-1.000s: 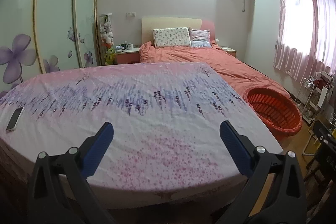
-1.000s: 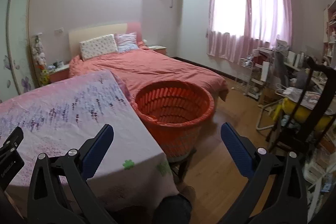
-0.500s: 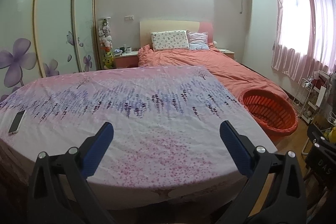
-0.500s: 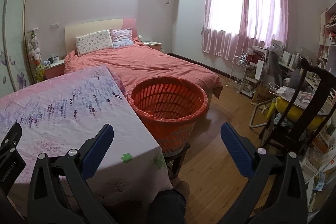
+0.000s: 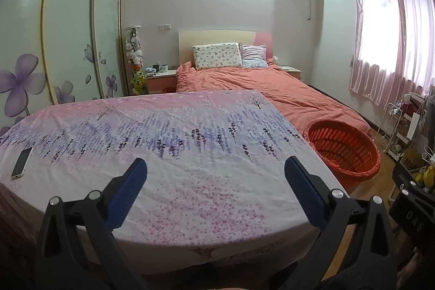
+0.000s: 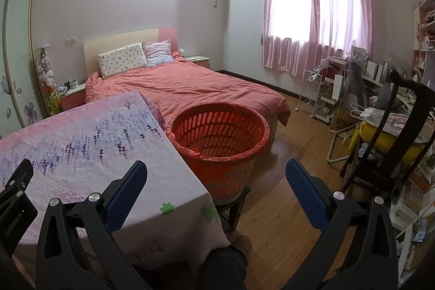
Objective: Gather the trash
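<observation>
Orange plastic basket with slotted walls (image 6: pixel 220 137), lined with a thin red bag, is the only thing here that belongs to the task; it stands on a low stool on the floor, just beside the right edge of the table with the pink and lavender flowered cloth (image 5: pixel 190 154). No piece of trash is visible on the cloth. Only a white-edged smartphone (image 5: pixel 21 162) lies there, near the left edge, its long axis running away from the camera and leaning slightly right.

From the right gripper (image 6: pixel 216 182) the basket is straight ahead and a little lower, its round mouth facing up, so it has no long axis to align with. From the left gripper (image 5: pixel 216 181) it lies far to the right, well apart. I judge the right hand is the nearer one for any drop. Both grippers have their blue pads spread wide and hold nothing.
</observation>
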